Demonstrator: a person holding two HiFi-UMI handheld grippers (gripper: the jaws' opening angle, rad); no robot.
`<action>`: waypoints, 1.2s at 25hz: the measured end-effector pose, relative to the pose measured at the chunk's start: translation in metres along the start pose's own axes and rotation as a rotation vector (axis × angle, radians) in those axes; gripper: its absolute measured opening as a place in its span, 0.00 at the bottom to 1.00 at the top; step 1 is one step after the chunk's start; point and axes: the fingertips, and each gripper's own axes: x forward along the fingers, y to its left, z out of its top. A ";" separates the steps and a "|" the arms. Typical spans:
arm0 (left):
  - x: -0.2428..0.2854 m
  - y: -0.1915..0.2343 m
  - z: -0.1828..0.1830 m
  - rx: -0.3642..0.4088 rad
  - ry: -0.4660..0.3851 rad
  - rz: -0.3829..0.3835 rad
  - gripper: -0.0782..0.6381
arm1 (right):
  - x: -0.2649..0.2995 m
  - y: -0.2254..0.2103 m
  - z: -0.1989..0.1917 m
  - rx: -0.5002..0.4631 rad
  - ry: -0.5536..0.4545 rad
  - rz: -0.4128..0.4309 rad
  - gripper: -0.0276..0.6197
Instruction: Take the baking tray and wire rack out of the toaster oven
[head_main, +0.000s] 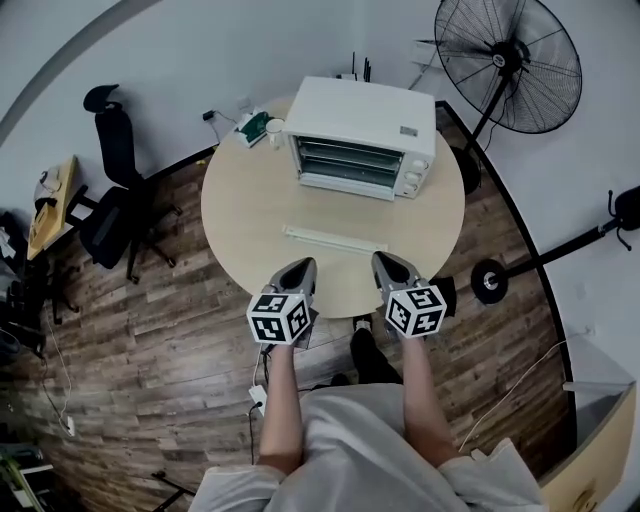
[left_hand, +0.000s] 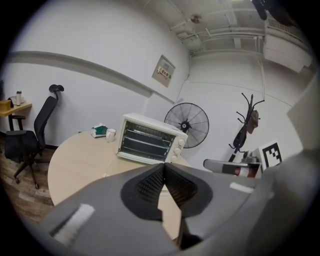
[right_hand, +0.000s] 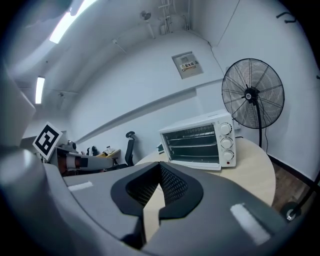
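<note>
The toaster oven (head_main: 362, 140) is white and boxy, with three knobs (right_hand: 226, 142) down its right side. It stands on the far part of the round table (head_main: 240, 215), its front toward the person. Level bars cross its dark inside one above another. The baking tray and wire rack (right_hand: 195, 146) sit in there, but at this range I cannot tell which bar belongs to which, nor whether the door is down. Just left of the oven are a white mug (head_main: 275, 131) and a green-and-white box (head_main: 252, 125); what they hold does not show.

Only the head view shows the pale strip (head_main: 335, 240) lying on the table between the oven and the grippers, as well as the person's forearms and the wood floor (head_main: 150, 350). The left gripper view alone takes in a coat stand (left_hand: 246, 125). The right gripper view adds a wall sign (right_hand: 188, 65) and a ceiling light (right_hand: 39, 89). The fan (head_main: 510, 60) appears in all three.

The left gripper (head_main: 299, 268) and right gripper (head_main: 388, 265) hang side by side over the table's near rim — well apart from the oven. Each has its jaws pressed together at the tips, with nothing between them.
</note>
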 end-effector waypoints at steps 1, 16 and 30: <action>0.008 0.000 0.006 -0.003 -0.003 -0.004 0.19 | 0.007 -0.004 0.005 0.001 -0.002 0.002 0.04; 0.100 0.018 0.057 -0.125 -0.035 0.026 0.19 | 0.094 -0.074 0.043 0.040 0.034 0.027 0.04; 0.156 0.043 0.054 -0.286 -0.044 0.096 0.19 | 0.135 -0.106 0.036 0.052 0.089 0.063 0.04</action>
